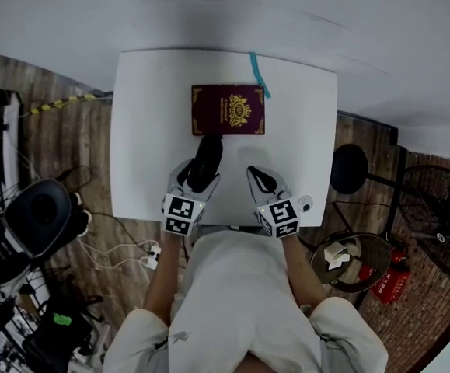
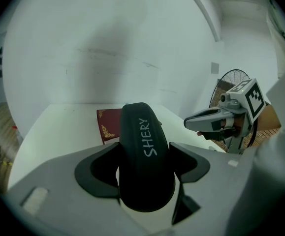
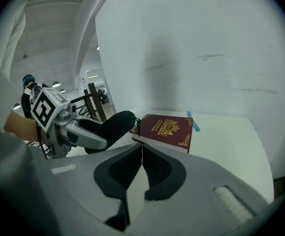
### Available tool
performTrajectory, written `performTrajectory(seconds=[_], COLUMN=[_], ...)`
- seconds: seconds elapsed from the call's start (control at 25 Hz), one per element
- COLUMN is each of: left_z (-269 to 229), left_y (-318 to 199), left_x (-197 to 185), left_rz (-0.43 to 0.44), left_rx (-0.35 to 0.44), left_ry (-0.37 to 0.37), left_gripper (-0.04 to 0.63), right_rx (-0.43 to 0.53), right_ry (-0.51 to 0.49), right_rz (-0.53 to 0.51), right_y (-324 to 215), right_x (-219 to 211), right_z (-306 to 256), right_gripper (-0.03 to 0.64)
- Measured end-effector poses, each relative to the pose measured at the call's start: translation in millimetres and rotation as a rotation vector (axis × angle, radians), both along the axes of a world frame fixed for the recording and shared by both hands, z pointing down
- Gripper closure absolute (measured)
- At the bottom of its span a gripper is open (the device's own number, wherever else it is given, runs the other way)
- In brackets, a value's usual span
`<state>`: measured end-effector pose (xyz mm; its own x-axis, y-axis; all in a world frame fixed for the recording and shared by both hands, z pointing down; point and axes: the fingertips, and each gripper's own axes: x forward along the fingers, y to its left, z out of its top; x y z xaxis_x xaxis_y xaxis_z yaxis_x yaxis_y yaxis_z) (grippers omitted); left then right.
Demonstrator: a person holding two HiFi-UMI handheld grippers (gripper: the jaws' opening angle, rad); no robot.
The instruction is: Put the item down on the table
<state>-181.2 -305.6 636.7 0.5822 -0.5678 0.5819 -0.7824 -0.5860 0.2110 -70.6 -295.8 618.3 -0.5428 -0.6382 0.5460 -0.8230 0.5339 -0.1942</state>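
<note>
My left gripper is shut on a black oval case with "SHERY" printed on it. Its jaws stand wide around the case's sides. The case sits over the near middle of the white table, its far end close to a maroon book with a gold crest. I cannot tell whether the case touches the tabletop. My right gripper hovers beside it on the right, shut, with nothing between its fingers. In the right gripper view the book lies ahead and the case is to the left.
A thin blue strip lies at the table's far edge, just right of the book. On the floor to the right are a black stool, a fan and a red canister. A black chair and cables sit to the left.
</note>
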Motion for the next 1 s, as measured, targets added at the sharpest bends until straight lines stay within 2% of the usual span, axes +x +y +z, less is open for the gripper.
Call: performTrajectory(seconds=[0.52, 1.0], left_z=[47, 70], left_y=[0, 4], left_x=[12, 21], left_rz=[-0.037, 0.009], left_rx=[-0.094, -0.143], left_ry=[-0.078, -0.128], left_gripper=[0.256, 0.255], right_rx=[-0.072, -0.11], right_ry=[-0.019, -0.009], right_rz=[-0.07, -0.075], right_y=[4, 2], right_x=[1, 7], right_z=[30, 46], right_gripper=[0.609, 0.609])
